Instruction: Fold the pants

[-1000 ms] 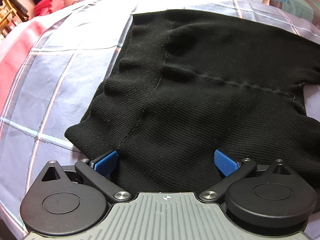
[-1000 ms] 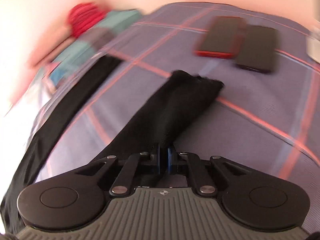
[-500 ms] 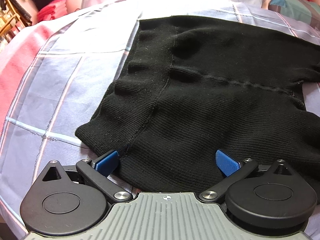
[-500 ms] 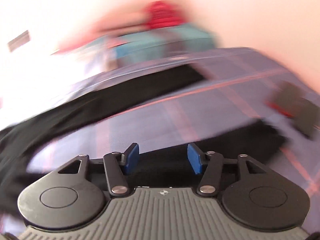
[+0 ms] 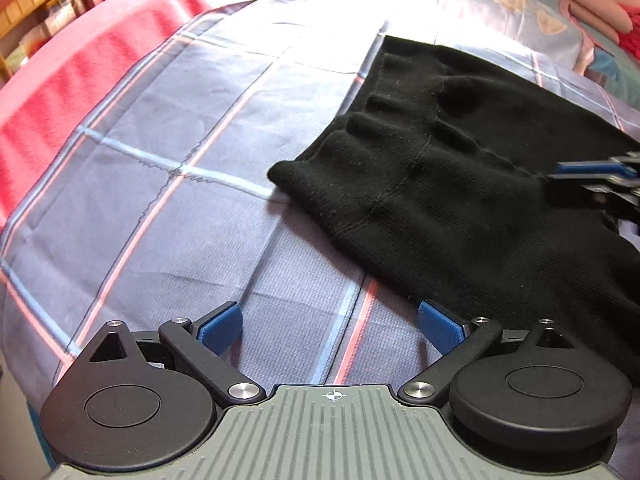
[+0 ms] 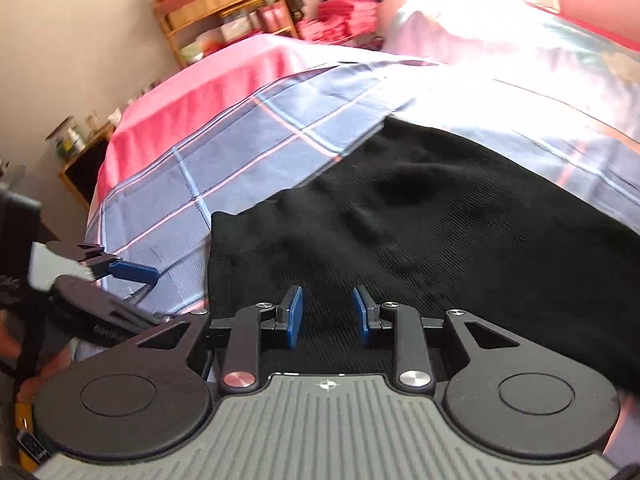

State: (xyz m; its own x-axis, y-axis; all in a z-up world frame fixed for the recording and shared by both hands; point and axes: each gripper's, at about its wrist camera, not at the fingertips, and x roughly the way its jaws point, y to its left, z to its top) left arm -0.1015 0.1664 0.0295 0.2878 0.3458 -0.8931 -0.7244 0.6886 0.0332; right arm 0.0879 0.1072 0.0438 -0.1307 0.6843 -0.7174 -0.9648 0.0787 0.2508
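Black knit pants [image 5: 460, 184] lie on a blue plaid bedsheet [image 5: 180, 208], with the waist end toward the left. My left gripper [image 5: 330, 326] is open and empty over bare sheet, just short of the pants' near edge. My right gripper [image 6: 326, 314] is open and hovers over the pants [image 6: 420, 220] near their waist end, holding nothing. The right gripper shows at the right edge of the left wrist view [image 5: 592, 176]. The left gripper shows at the left of the right wrist view [image 6: 136, 272].
A red blanket [image 5: 68, 80] covers the bed's left side. Pillows [image 5: 520, 12] lie at the far right. A wooden shelf [image 6: 224, 8] with stacked red cloths [image 6: 344, 16] stands beyond the bed, and a low cabinet [image 6: 84, 172] stands to its left.
My left gripper has drawn back off the pants onto bare sheet. My right gripper let go of the pant leg, opened, and swung round to the waist end.
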